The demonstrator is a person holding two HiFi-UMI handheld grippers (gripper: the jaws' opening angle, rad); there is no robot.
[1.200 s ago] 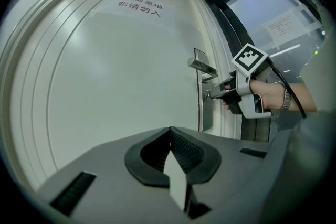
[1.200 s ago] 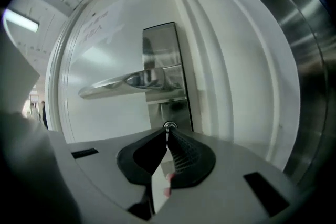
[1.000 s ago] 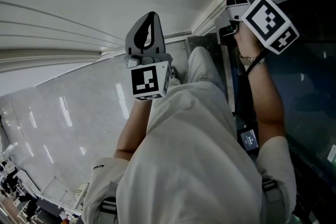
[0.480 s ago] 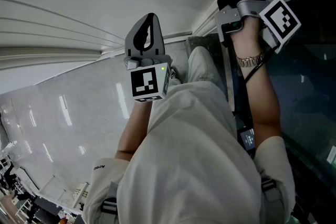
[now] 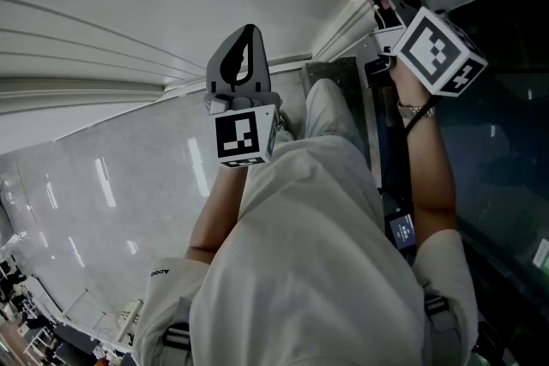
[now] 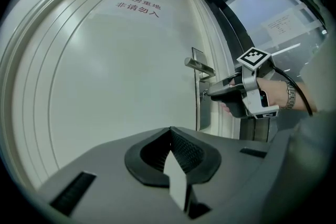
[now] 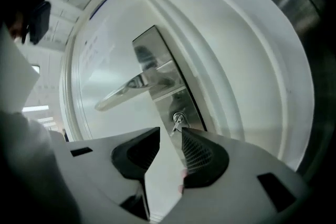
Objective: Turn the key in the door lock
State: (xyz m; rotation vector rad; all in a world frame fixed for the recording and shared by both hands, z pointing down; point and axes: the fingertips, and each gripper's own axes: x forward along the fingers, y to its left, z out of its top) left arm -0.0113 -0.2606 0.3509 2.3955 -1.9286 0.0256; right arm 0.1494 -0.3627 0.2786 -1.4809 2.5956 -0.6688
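**Key free between open jaws**

We judge this a pause between grips. Our right gripper (image 7: 170, 130) has just been opening; its jaws stand apart, and the key (image 7: 178, 122) sits unclamped in the lock cylinder at their tips. Next we must close squarely on it, then twist. Our left gripper (image 6: 170, 132) idles with its jaws together, facing the white door (image 6: 105, 86) above a glossy floor (image 5: 86, 201).
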